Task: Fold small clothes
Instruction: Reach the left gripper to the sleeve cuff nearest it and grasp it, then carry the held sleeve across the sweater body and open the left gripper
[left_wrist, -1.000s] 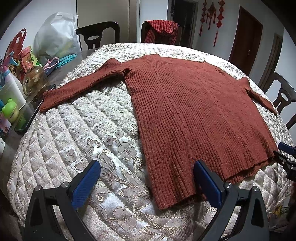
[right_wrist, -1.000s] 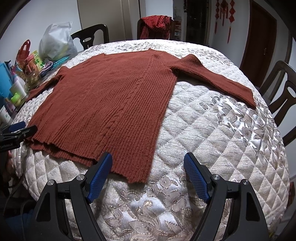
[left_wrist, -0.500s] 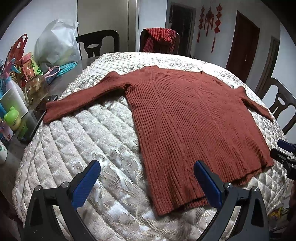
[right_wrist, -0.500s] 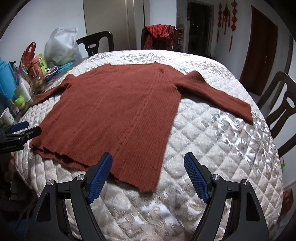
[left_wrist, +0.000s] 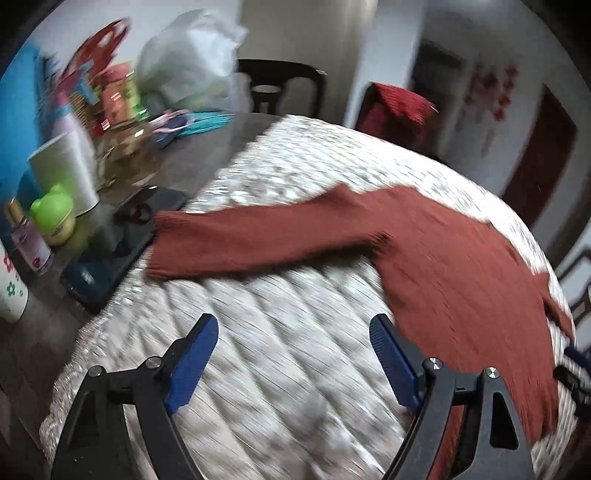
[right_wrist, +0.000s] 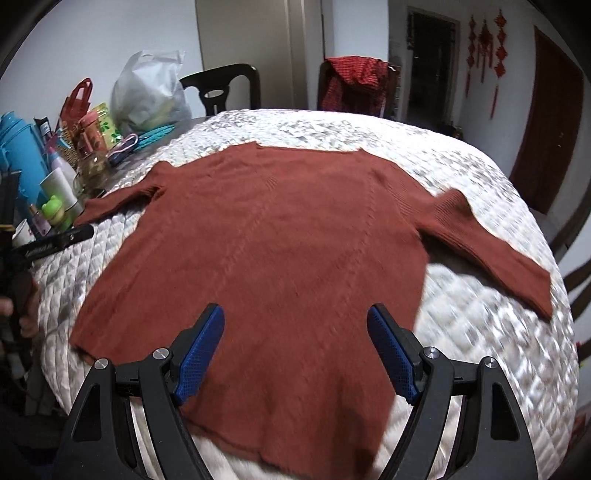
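A rust-red knit sweater (right_wrist: 288, 251) lies flat on the quilted table cover (right_wrist: 480, 332), sleeves spread to both sides. My right gripper (right_wrist: 295, 314) hovers open over the sweater's lower body, nothing between its pads. In the blurred left wrist view, my left gripper (left_wrist: 291, 325) is over bare quilt (left_wrist: 280, 302), just below the left sleeve (left_wrist: 258, 236) and left of the body. Its jaws are closing, still wide, with only quilt showing between them. One left fingertip (right_wrist: 70, 236) shows at the left edge of the right wrist view.
The table's left end is crowded: a blue flask (right_wrist: 18, 158), cups (left_wrist: 62, 166), a green frog bottle (left_wrist: 55, 218), a dark phone (left_wrist: 110, 258) near the sleeve's cuff, a white plastic bag (right_wrist: 147, 96). Dark chairs (right_wrist: 225, 85) stand behind, one draped in red cloth (right_wrist: 354, 81).
The left gripper has swung left, off the sweater's hem toward the left sleeve, and its jaws have narrowed a little. The right gripper has shifted left, over the sweater's body.
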